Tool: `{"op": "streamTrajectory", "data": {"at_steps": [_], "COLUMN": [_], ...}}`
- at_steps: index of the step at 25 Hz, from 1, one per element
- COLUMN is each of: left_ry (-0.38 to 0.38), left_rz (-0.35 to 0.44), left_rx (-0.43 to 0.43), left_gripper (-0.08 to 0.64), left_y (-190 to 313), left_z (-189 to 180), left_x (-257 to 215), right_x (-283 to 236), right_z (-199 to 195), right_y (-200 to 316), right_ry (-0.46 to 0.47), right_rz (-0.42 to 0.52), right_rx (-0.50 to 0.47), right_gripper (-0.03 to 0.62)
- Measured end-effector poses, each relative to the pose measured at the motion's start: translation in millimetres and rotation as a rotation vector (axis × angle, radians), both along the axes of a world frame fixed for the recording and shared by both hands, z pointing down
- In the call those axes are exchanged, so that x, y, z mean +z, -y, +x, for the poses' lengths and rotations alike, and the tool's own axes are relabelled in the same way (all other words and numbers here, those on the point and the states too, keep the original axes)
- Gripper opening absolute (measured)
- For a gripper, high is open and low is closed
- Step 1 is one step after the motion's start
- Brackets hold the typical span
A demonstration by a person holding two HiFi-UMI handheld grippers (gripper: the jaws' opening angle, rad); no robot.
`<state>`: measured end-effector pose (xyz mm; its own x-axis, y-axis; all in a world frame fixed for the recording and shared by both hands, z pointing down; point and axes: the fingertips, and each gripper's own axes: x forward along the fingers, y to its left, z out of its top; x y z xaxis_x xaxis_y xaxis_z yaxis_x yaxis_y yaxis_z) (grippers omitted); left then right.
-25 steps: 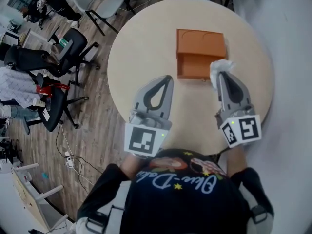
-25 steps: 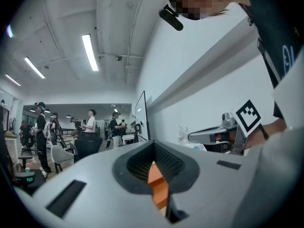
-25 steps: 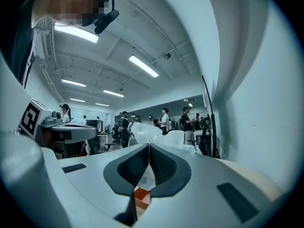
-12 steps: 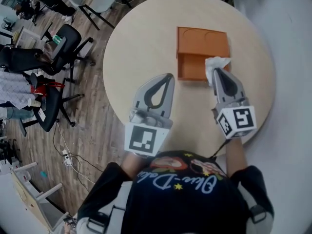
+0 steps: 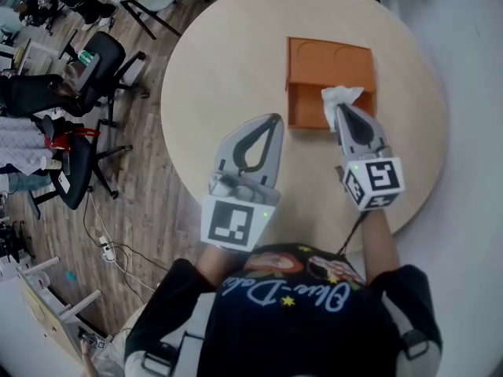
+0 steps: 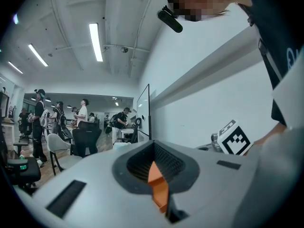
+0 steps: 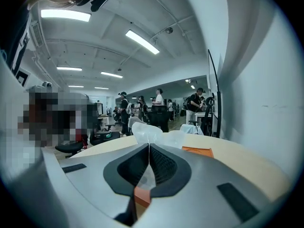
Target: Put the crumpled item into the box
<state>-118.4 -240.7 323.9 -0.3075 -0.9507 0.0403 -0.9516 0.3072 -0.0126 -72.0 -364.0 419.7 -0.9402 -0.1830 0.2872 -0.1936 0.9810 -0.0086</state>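
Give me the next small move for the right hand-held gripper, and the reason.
Probably nudge the right hand-held gripper a little forward before releasing. Its jaws are shut on the crumpled white paper, which sits at the near edge of the orange box, over its open compartment but not clearly inside it.

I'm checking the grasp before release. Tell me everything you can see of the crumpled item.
The crumpled item is a white, thin, slightly translucent wad, like tissue or film; I cannot tell which. It is pinched between the shut tips of the right tongs, and its bunched folds stick out beyond them. In the head view it overlaps the near, open compartment of the orange box, toward the right side. Whether it touches the box is unclear. Only the tongs visibly touch it.
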Motion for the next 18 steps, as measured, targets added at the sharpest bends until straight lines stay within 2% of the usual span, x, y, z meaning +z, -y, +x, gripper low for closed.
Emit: {"op": "streamTrajectory", "data": {"at_steps": [4,18], "left_ry": [-0.014,-0.036], "left_rz": [-0.014,-0.031], "left_rx": [-0.010,-0.029], "left_gripper": [-0.008,-0.008], "left_y": [2,-6], "left_z": [-6,-21], "left_x": [4,12], "right_x": [21,75], "right_z": [-9,-24], "right_y": [8,13], "right_ry": [-0.036,-0.218], "right_rz": [-0.016,0.022], "right_rx": [0.003,0.001], "right_gripper": [0.003,0.003]}}
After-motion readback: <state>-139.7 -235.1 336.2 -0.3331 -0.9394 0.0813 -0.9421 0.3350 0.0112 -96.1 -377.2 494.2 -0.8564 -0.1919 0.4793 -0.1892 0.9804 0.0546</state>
